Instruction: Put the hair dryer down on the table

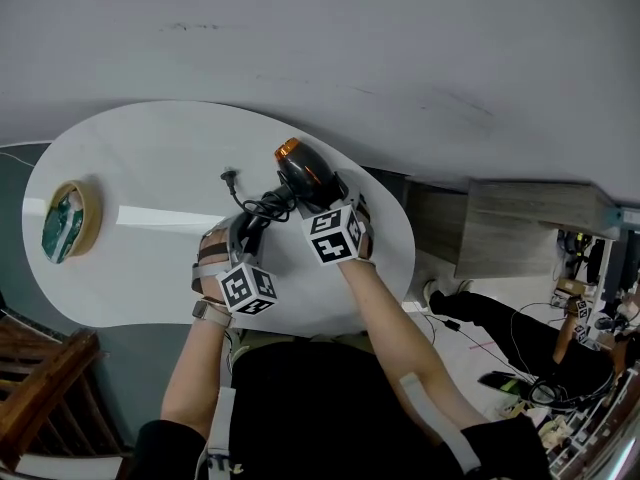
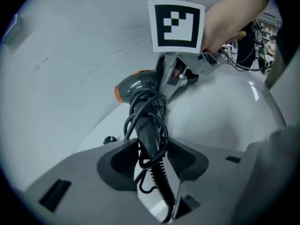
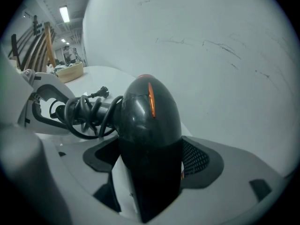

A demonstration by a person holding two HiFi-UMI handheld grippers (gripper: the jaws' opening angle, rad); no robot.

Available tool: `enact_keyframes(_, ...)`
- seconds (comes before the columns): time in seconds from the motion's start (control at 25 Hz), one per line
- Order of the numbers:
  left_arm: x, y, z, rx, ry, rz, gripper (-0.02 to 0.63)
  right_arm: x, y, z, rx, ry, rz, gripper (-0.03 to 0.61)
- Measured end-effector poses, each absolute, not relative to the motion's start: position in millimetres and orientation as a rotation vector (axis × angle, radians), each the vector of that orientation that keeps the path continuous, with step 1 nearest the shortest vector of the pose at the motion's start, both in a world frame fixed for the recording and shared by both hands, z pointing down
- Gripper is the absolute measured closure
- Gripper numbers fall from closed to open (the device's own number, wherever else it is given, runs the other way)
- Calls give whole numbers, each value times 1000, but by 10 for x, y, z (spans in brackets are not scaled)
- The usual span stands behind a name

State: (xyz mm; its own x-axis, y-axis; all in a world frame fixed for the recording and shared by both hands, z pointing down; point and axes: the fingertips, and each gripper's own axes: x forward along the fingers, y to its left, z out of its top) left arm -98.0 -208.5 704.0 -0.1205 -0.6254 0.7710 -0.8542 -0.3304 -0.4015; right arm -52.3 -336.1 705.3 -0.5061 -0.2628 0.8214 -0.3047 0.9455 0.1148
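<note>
Holding a dark dryer [image 1: 305,176] in two tools over the far side of a white oval counter [image 1: 140,148], close to a grey wall [image 1: 400,48]. Clamping the right tool [image 1: 318,190] round the fat barrel [image 3: 150,125], pads pressed to both flanks, with the orange end [image 1: 288,149] pointed away toward the wall. Grasping the handle [image 2: 150,135] in the left tool [image 1: 250,230], pads snug against the black cord [image 1: 268,206] wound in loops about it. Carrying the dryer roughly level, barrel away from the person, handle nearer the body. Cannot tell from any view whether the underside touches the counter or hangs just clear of it. Resting flat on the counter just left of the orange end: the plug [image 1: 229,177], joined to the loops by a short run of cord. Showing a black-and-white marker cube [image 1: 335,234] on each tool, the two cubes near each other, the right one farther from the body. Well apart at the counter's left end, a tan ring [image 1: 72,218] with something green inside. At the lower left corner of the head view, brown wooden furniture [image 1: 35,378]. Past the counter's right end, cables [image 1: 520,368] and clutter on the floor [image 1: 470,346].
</note>
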Motion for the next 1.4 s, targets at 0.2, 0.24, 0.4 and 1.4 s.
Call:
enact_keyframes(0.2, -1012, -2096, 7079, 1909, -1650, 1442, 420, -566, -3378, 7044, 400, -2122, 15, 189)
enact_keyframes(0.24, -1017, -2098, 7085, 1908, -1649, 1445, 420, -571, -3379, 7046, 400, -2121, 11, 189)
enact_keyframes(0.4, -1024, -2103, 7108, 1916, -1650, 1466, 417, -569, -3380, 7062, 397, -2114, -3, 189)
enact_keyframes(1.4, -964, -1981, 6489, 2046, -1780, 1279, 390, -230, -3165, 6284, 503, -2248, 146, 190)
